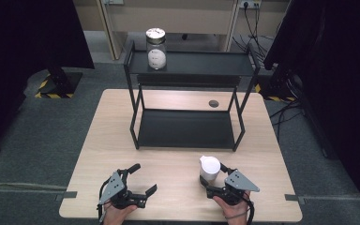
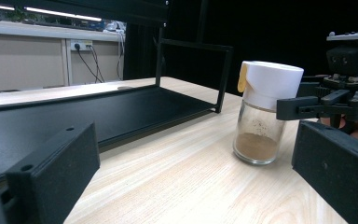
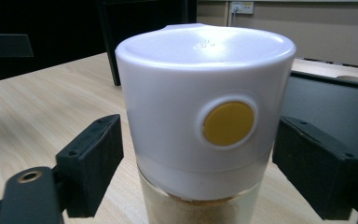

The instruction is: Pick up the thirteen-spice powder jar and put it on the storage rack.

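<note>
Two sets of tongs at the bottom of the frame. The right tongs point(image 1: 214, 182) sit spread around a white-capped shaker jar point(image 1: 209, 168) standing on the wooden surface point(image 1: 98, 140), lower right of centre, jaws either side of the cap with a gap, not gripping. The left tongs point(image 1: 142, 178) are wide open at lower left, holding nothing. A lidded glass jar point(image 1: 156, 48) stands on the black rack's point(image 1: 192, 70) top shelf, upper middle.

high view: overhead, facing forward-down over table point(image 1: 178, 164)
left gripper view: low at table level
right gripper view: close on white-capped jar point(image 3: 205, 121)
shared: jar, black rack point(image 2: 121, 112)
</note>
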{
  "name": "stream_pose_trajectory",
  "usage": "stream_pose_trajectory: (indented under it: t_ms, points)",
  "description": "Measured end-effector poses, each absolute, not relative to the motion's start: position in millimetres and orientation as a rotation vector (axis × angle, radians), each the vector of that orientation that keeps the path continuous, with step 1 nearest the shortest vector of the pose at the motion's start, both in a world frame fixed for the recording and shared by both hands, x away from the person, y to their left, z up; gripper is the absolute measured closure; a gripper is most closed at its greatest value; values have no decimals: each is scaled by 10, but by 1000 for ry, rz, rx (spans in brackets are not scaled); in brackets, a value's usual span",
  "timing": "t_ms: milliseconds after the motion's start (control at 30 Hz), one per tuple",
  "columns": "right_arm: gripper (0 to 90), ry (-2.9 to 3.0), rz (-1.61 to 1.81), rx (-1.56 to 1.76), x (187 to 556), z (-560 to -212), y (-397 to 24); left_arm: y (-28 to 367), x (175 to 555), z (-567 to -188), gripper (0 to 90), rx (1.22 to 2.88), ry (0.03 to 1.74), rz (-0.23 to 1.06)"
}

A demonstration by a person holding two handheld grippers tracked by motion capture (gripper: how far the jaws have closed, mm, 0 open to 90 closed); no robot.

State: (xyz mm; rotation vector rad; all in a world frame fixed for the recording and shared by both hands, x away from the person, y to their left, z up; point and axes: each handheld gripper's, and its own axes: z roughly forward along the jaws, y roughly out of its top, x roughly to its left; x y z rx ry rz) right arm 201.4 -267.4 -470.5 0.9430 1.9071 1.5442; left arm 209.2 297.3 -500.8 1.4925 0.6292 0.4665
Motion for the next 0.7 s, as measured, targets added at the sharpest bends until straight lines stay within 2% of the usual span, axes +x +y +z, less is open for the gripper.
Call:
stream_pose_trajectory:
  t_ms: [267, 700]
  points:
    - [303, 1928, 1521, 934, 2068, -4689, -2630, 2973, 2091, -5011, 3, 1491, 634, 466]
    - [307, 1881, 1562, 943, 2015, -4668, -2680, 2974, 2093, -5014, 3, 1491, 636, 465]
